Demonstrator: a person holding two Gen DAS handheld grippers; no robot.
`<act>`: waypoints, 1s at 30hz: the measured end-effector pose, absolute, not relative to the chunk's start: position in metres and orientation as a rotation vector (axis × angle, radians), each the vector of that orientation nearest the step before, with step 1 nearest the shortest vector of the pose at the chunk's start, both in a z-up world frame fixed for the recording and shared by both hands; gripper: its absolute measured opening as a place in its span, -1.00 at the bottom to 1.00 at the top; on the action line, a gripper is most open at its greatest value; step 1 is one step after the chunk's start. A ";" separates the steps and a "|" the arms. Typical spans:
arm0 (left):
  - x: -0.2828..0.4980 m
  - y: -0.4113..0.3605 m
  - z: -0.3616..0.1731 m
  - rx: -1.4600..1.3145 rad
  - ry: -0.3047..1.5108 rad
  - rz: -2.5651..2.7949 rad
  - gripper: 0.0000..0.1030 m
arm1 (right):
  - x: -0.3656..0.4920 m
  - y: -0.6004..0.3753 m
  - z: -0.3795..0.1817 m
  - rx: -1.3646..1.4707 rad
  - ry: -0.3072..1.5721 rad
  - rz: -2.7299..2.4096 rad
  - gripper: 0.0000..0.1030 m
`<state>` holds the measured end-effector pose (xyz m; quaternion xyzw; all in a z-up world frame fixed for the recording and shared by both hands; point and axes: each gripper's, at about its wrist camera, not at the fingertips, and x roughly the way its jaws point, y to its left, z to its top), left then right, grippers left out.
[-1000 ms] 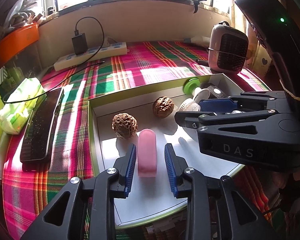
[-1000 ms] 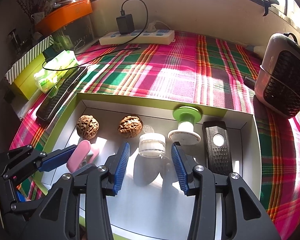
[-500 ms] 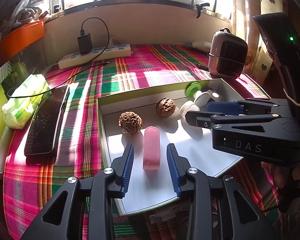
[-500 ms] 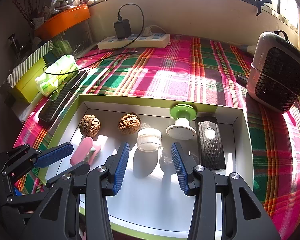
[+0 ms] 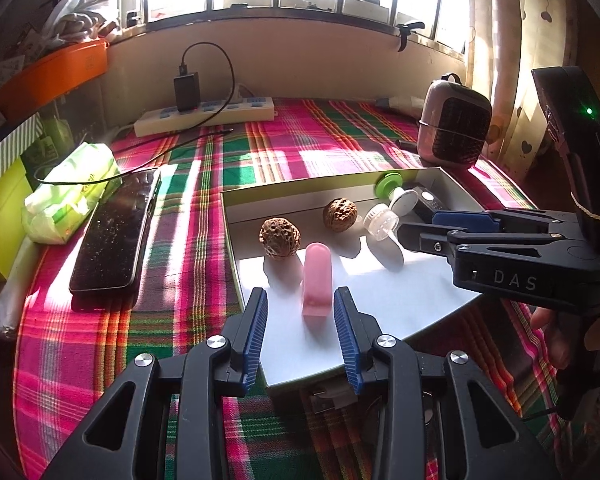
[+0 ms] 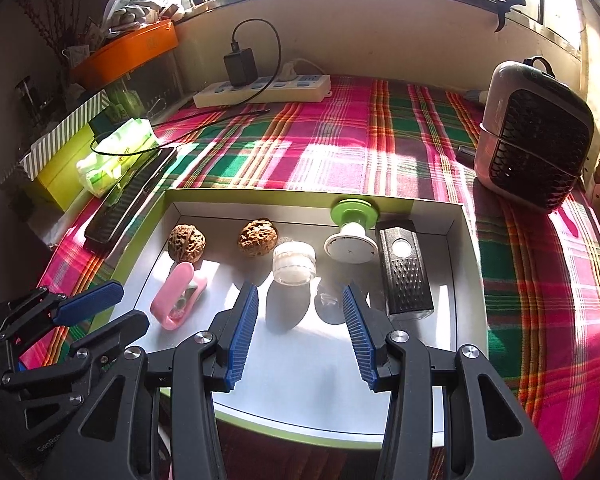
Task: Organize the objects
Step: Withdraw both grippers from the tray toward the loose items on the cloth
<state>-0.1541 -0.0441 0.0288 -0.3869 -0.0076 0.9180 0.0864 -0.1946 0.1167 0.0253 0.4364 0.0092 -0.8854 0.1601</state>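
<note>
**Both grippers empty, six items laid out in the tray**

We see the left gripper [image 5: 300, 316] with its jaws apart and holding nothing; they have just been opening, and the pink case [image 5: 318, 280] lies between the blue pads untouched, flat on the floor of the white tray [image 6: 458, 264]. Right gripper [image 6: 300, 332] is also parted and empty, hovering over the tray's near half, lined up with the small clear jar [image 6: 294, 262] but clear of it.

Everything else is placed relative to the tray. Along its far wall, left to right in the right wrist view: first walnut [image 6: 187, 243], second walnut [image 6: 258, 238], the jar, green-topped white stopper [image 6: 352, 232], black grater-patterned box [image 6: 406, 272]. Nothing stacked, all apart.

Outside the tray on the plaid cloth [image 6: 340, 152]: phone [image 5: 118, 232] and tissue pack [image 5: 74, 192] to its left, power strip [image 6: 264, 90] beyond it, small heater [image 6: 534, 136] at its far right corner.

We judge the sorting mostly done: all small items look boxed. Left, perhaps, straightening the pink case; we can't tell whether more follows.
</note>
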 end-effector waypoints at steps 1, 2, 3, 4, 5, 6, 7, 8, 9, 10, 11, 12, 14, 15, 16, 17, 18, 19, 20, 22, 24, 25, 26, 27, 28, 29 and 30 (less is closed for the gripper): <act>-0.150 -0.038 0.031 -1.148 -0.024 2.739 -0.37 | -0.193 0.117 0.026 1.245 0.026 -2.530 -0.12; -0.149 -0.040 0.033 -1.142 -0.026 2.742 -0.37 | -0.191 0.117 0.027 1.241 0.026 -2.532 -0.12; -0.150 -0.031 0.032 -1.137 -0.029 2.744 -0.37 | -0.188 0.118 0.028 1.236 0.027 -2.534 -0.12; -0.147 -0.031 0.033 -1.130 -0.035 2.745 -0.37 | -0.186 0.118 0.029 1.232 0.028 -2.538 -0.12; -0.138 -0.029 0.035 -1.118 -0.039 2.746 -0.37 | -0.183 0.119 0.030 1.225 0.032 -2.541 -0.12; -0.132 -0.027 0.037 -1.109 -0.038 2.745 -0.37 | -0.180 0.119 0.031 1.217 0.034 -2.544 -0.12; -0.128 -0.026 0.038 -1.104 -0.037 2.747 -0.37 | -0.177 0.120 0.033 1.214 0.033 -2.548 -0.12; -0.124 -0.025 0.039 -1.102 -0.038 2.749 -0.37 | -0.174 0.120 0.034 1.210 0.030 -2.550 -0.12; -0.121 -0.026 0.039 -1.100 -0.044 2.747 -0.37 | -0.172 0.121 0.035 1.202 0.026 -2.551 -0.12; -0.118 -0.026 0.040 -1.099 -0.053 2.748 -0.37 | -0.169 0.122 0.037 1.197 0.023 -2.553 -0.12; -0.114 -0.027 0.041 -1.093 -0.063 2.752 -0.37 | -0.165 0.123 0.038 1.193 0.023 -2.556 -0.12; -0.111 -0.028 0.042 -1.090 -0.069 2.751 -0.37 | -0.162 0.123 0.039 1.186 0.024 -2.560 -0.12; -0.105 -0.031 0.042 -1.087 -0.079 2.752 -0.37 | -0.154 0.125 0.041 1.173 0.024 -2.568 -0.12; -0.102 -0.032 0.043 -1.086 -0.084 2.752 -0.36 | -0.150 0.125 0.042 1.167 0.023 -2.571 -0.12; -0.100 -0.033 0.043 -1.089 -0.090 2.752 -0.36 | -0.146 0.127 0.042 1.164 0.020 -2.574 -0.12; -0.097 -0.034 0.043 -1.088 -0.100 2.754 -0.37 | -0.141 0.128 0.042 1.163 0.014 -2.577 -0.12; -0.095 -0.035 0.043 -1.086 -0.112 2.748 -0.37 | -0.137 0.129 0.042 1.161 0.007 -2.579 -0.12; -0.093 -0.035 0.042 -1.090 -0.123 2.740 -0.37 | -0.133 0.130 0.042 1.160 0.002 -2.579 -0.12; -0.090 -0.035 0.041 -1.093 -0.135 2.732 -0.37 | -0.129 0.131 0.041 1.162 0.001 -2.579 -0.12; -0.086 -0.034 0.039 -1.097 -0.137 2.718 -0.37 | -0.120 0.133 0.039 1.163 0.007 -2.583 -0.12; -0.081 -0.032 0.035 -1.112 -0.129 2.710 -0.37 | -0.112 0.134 0.035 1.173 0.006 -2.578 -0.12; -0.080 -0.031 0.034 -1.119 -0.129 2.705 -0.37 | -0.109 0.136 0.033 1.183 0.004 -2.575 -0.12; -0.078 -0.031 0.032 -1.126 -0.134 2.700 -0.37 | -0.105 0.136 0.030 1.188 0.004 -2.573 -0.12; -0.077 -0.031 0.031 -1.133 -0.142 2.695 -0.37 | -0.102 0.137 0.028 1.194 0.007 -2.571 -0.12; -0.076 -0.031 0.029 -1.140 -0.153 2.686 -0.37 | -0.099 0.139 0.025 1.200 0.005 -2.573 -0.12; -0.074 -0.030 0.028 -1.145 -0.159 2.675 -0.37 | -0.097 0.140 0.023 1.205 -0.005 -2.573 -0.12; -0.073 -0.029 0.027 -1.148 -0.159 2.668 -0.37 | -0.094 0.142 0.021 1.209 -0.018 -2.572 -0.12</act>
